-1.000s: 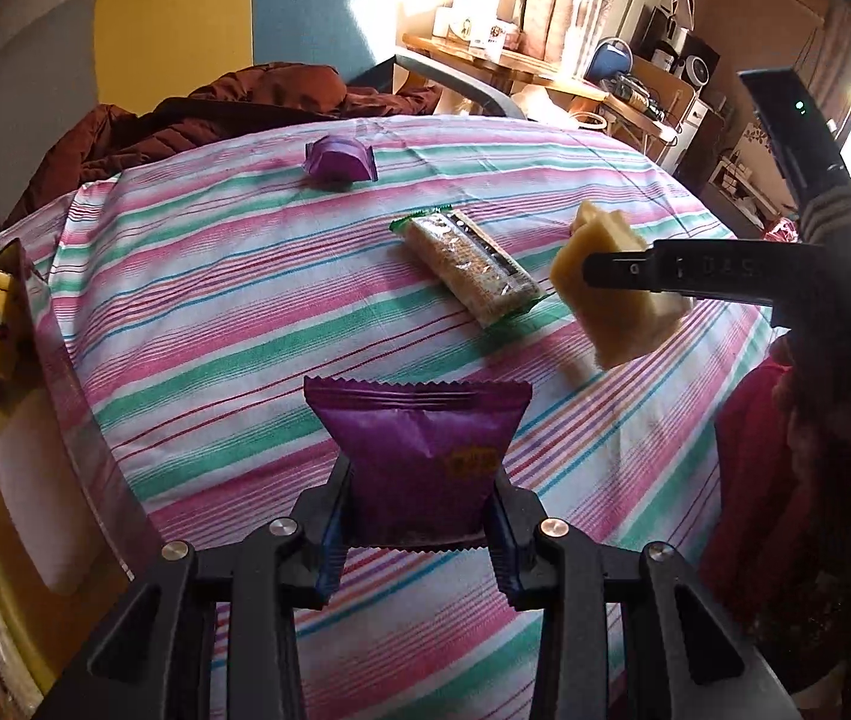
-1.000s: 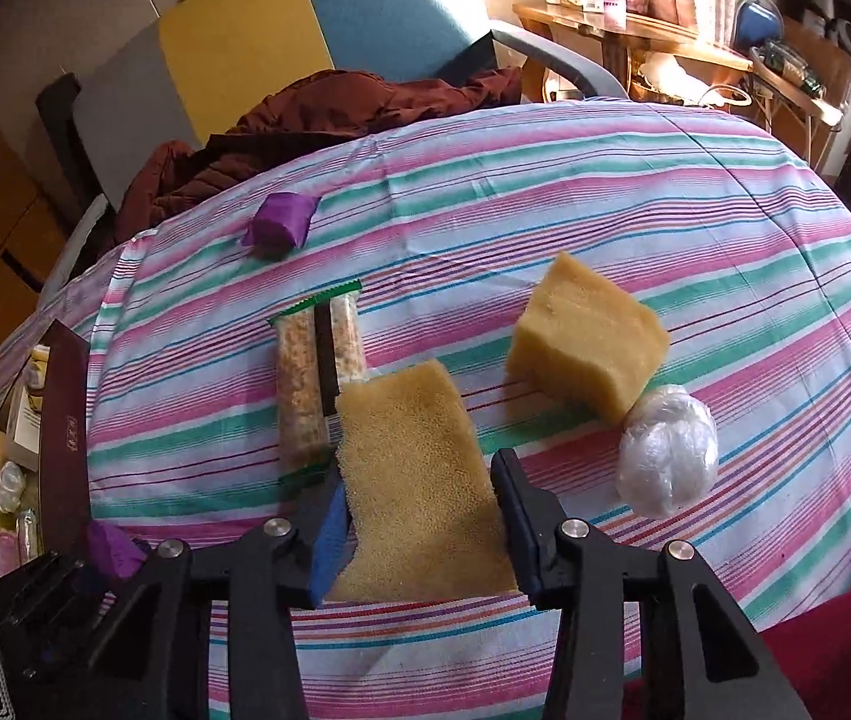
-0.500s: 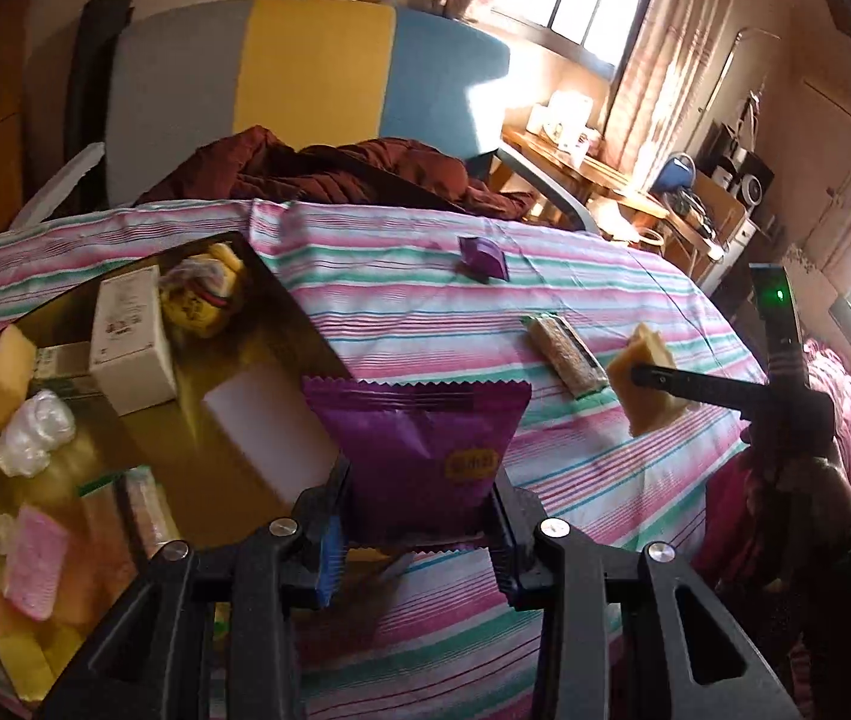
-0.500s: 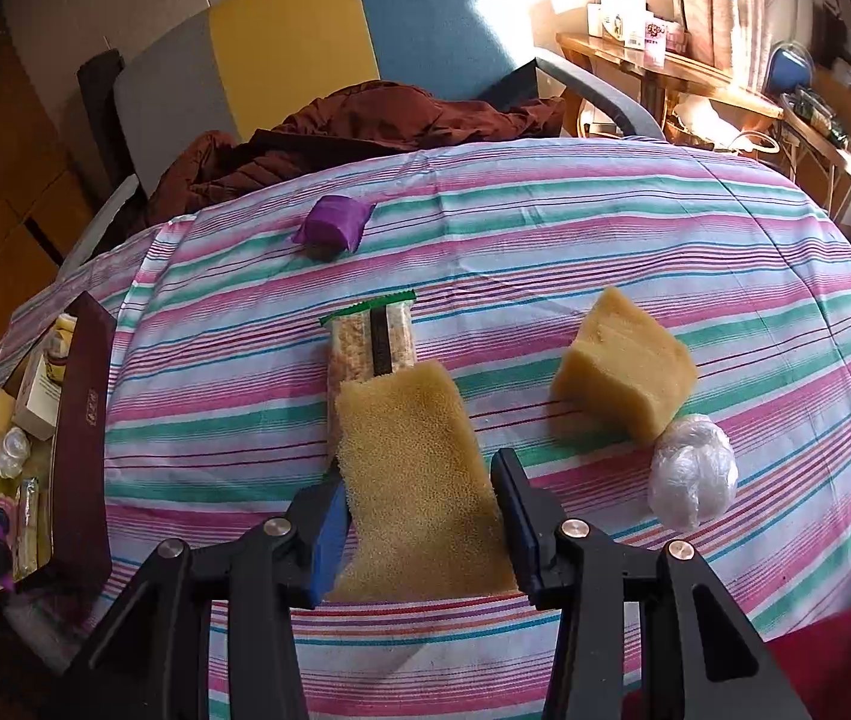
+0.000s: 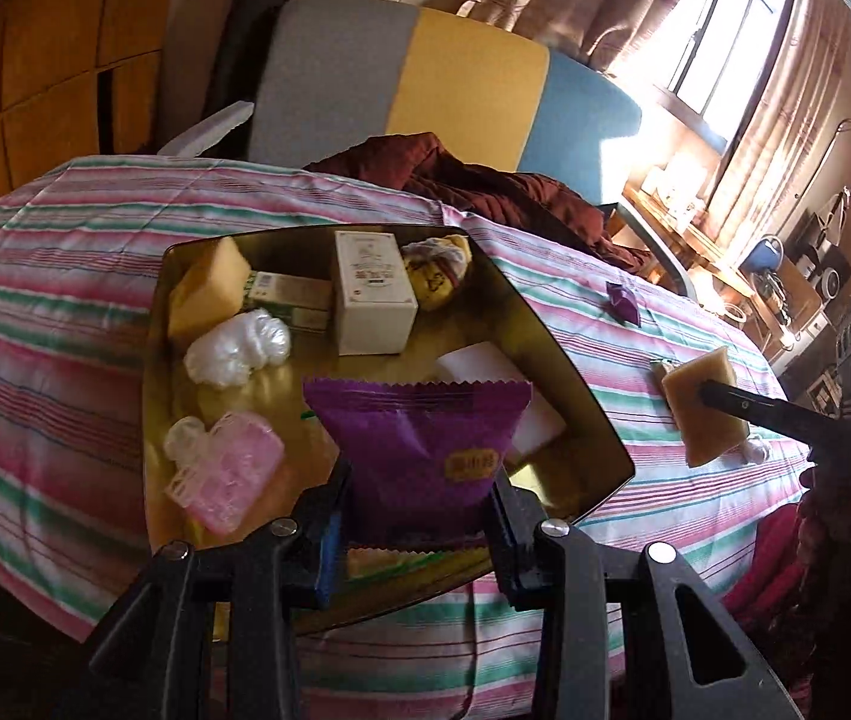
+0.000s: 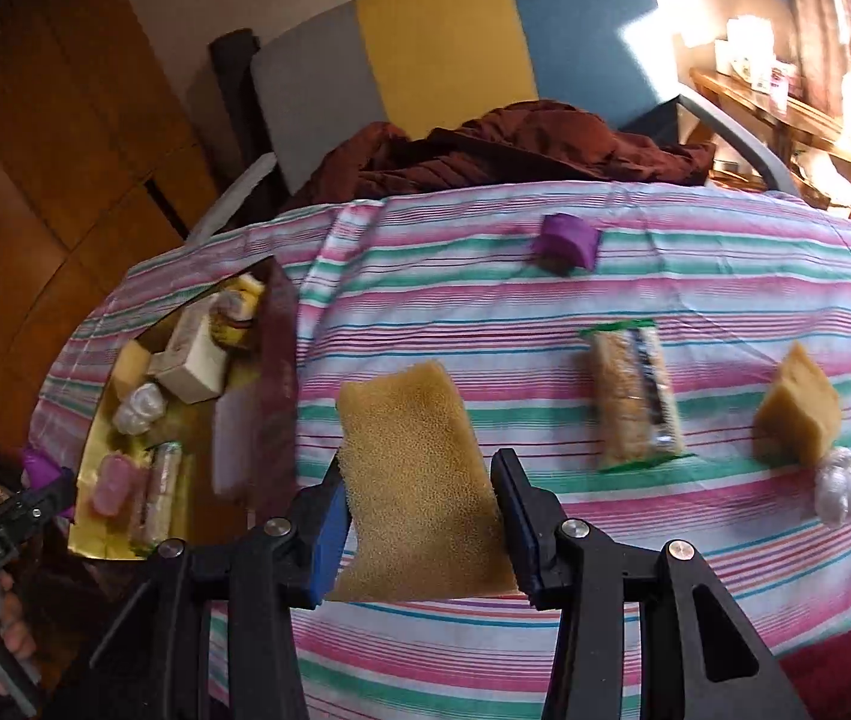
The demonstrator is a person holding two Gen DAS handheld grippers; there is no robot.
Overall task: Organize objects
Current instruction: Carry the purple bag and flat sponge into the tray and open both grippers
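Swinging across from the bare striped cloth to directly above the gold tray [image 5: 569,372], where a second ago only the tablecloth [image 5: 65,312] and loose snacks were lying ahead. Meaning, by judgement, the carry being nearly finished and only lowering and release remaining. Left gripper [image 5: 419,516] clamping the purple snack packet [image 5: 419,450] by its lower sides, jaws pressed in on it, packet upright over the tray's near half. Right gripper [image 6: 419,516] likewise squeezing the tan sponge [image 6: 419,480], drifting leftward toward the tray while hanging above the cloth, not yet over it.

Already sitting inside the tray: a white carton [image 5: 371,300], a crumpled white plastic wad [image 5: 236,348], a pink clip-like piece [image 5: 221,474], another sponge block [image 5: 209,294].

Waiting on the cloth: a cereal bar [image 6: 632,396], a second sponge wedge [image 6: 797,414], a small purple wrapper [image 6: 563,240].

Showing a yellow label patch on the packet, characters too blurred for reading; print on the carton possibly red and grey, equally illegible.
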